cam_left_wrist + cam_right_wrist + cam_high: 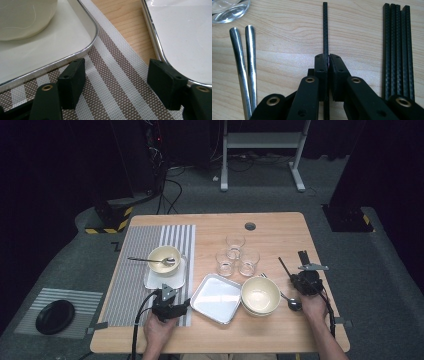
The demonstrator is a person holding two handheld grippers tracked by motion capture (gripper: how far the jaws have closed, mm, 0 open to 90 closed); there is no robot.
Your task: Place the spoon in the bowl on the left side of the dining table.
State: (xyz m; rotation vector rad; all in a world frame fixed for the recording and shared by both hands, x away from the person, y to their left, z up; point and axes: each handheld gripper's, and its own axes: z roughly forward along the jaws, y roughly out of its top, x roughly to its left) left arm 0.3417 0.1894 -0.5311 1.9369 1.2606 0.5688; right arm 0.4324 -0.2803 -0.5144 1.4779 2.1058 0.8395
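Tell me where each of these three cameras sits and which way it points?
High view: fixed above the person's side, looking forward and down on the wooden table; both forearms, left gripper and right gripper show.
Left gripper view: rides that gripper, looking down past its open fingers at the striped placemat between two metal trays.
Right gripper view: rides that gripper, looking along fingers shut on one black chopstick.
Shared: the high and left gripper views both show the placemat and trays.

A thin black chopstick (325, 30) is lying flat near the bench's right edge, pointing toward the far edge, pinched at its near end.
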